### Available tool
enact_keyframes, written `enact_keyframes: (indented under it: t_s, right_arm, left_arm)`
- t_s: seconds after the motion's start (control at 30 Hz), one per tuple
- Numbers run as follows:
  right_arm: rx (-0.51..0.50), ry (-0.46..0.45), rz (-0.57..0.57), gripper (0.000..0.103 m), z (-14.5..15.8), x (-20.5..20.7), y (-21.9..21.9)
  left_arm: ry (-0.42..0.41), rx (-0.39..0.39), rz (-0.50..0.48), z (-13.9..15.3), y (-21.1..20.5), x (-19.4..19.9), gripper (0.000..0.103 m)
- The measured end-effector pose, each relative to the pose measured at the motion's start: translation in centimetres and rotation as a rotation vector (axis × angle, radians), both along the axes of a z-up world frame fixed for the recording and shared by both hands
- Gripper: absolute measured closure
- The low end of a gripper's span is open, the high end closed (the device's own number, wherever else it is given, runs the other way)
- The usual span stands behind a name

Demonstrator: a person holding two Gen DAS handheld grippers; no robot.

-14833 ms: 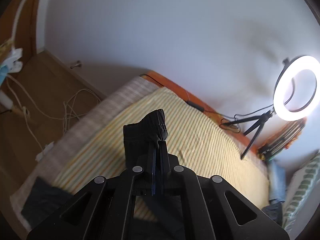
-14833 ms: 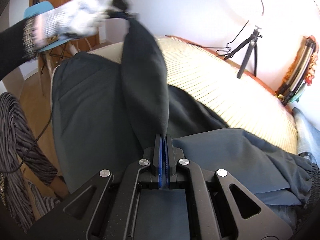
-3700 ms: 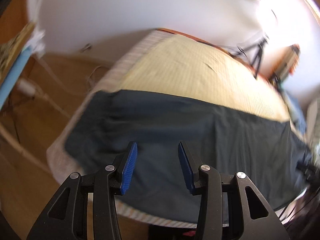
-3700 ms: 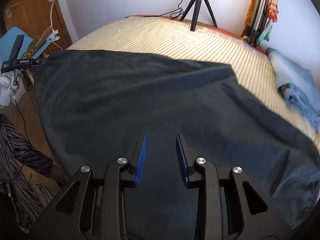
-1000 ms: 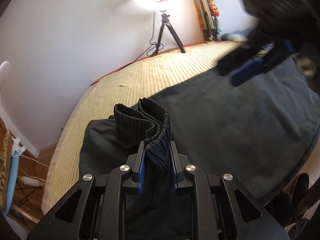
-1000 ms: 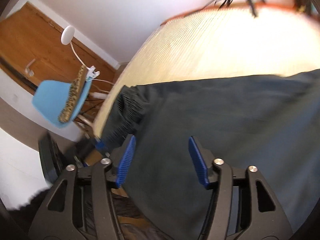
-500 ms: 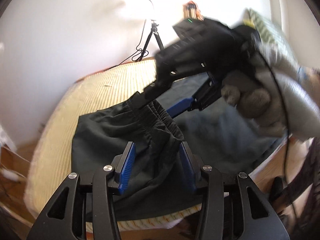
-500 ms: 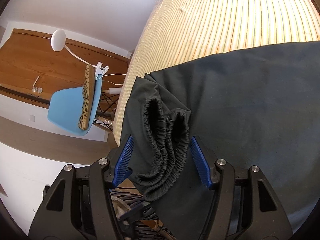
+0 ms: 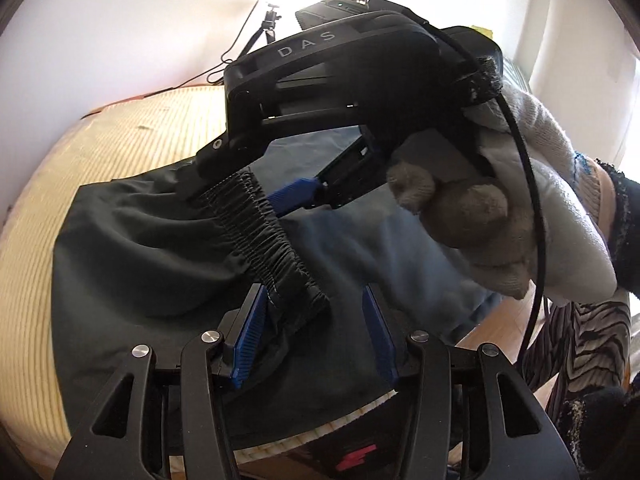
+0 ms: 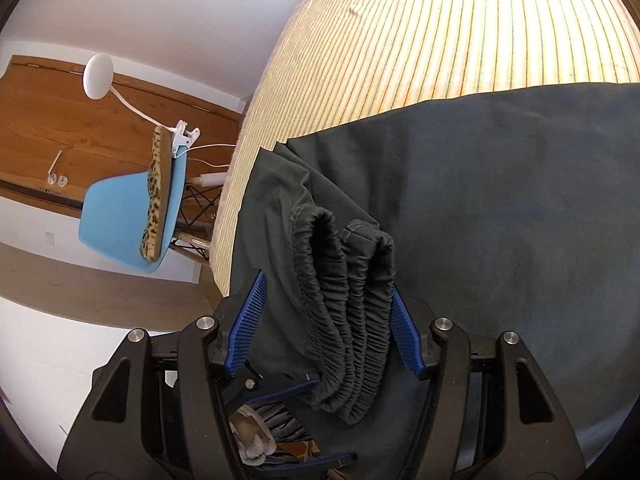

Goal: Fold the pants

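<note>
Looking first at our left gripper [image 9: 316, 332], we see its blue pads spread wide, with the bunched waistband [image 9: 266, 236] lying between them but not pinched. Our right gripper [image 10: 326, 324] is also spread, and the gathered elastic folds stand between its two pads; the band seems to touch the right-side pad, but no squeeze is visible. So neither tool really holds the cloth at this moment, in our judgement.

The pants [image 10: 500, 220] lie dark and flat on the striped bedcover [image 10: 440, 40], near its edge, with the waist end lifted and crumpled toward us. Our gloved right hand [image 9: 500, 200] carries its tool just over that waist.

To do this step well, we think the right jaws should close on all layers of the elastic together, deep enough that no layer slips out. Then the left tool can take the opposite corner of the waist, so the band is stretched straight before folding. A grip on one layer only would leave the fold uneven.

Beyond the bed stand a blue chair [image 10: 124, 216] and a white lamp [image 10: 98, 76].
</note>
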State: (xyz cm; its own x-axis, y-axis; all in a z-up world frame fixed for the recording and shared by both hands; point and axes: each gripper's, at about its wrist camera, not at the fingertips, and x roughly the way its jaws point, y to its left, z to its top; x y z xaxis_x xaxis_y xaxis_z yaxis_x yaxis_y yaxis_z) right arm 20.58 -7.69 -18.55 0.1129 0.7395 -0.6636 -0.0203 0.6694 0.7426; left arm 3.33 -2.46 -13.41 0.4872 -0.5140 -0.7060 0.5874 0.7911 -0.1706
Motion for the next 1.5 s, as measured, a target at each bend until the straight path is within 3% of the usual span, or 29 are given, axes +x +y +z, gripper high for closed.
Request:
enact_keyframes:
  t_s: [0.17,0.23,0.33,0.47,0.63,1.07,1.5]
  right_arm:
    - [-0.080,-0.032,0.023,0.042,0.5,0.0,1.2]
    - [-0.170,-0.064,0.056,0.064,1.0,0.0,2.3]
    - [-0.167,-0.061,0.054,0.081,1.1,0.0,2.2]
    - [-0.131,-0.073,0.019,0.084,1.5,-0.1,0.7]
    - [-0.109,-0.097,0.020,0.085,3.5,-1.0,-2.3]
    - [-0.239,-0.046,-0.117,0.085,5.4,-5.5,-15.5]
    - [-0.416,-0.028,-0.271,0.085,8.0,-9.8,-27.3]
  left_arm:
    - [-0.023,0.013,-0.014,1.2,-0.1,-1.1,0.055]
    - [-0.021,0.019,0.002,2.0,0.2,-1.6,0.055]
    - [-0.036,0.033,0.068,3.4,1.6,-2.8,0.055]
    - [-0.083,0.105,0.191,5.0,4.8,-3.0,0.055]
    - [-0.078,0.096,0.274,5.3,7.0,-1.4,0.055]
    - [-0.085,0.148,0.015,2.6,-3.4,0.2,0.055]
    - [-0.096,0.148,-0.151,2.7,-9.3,2.7,0.055]
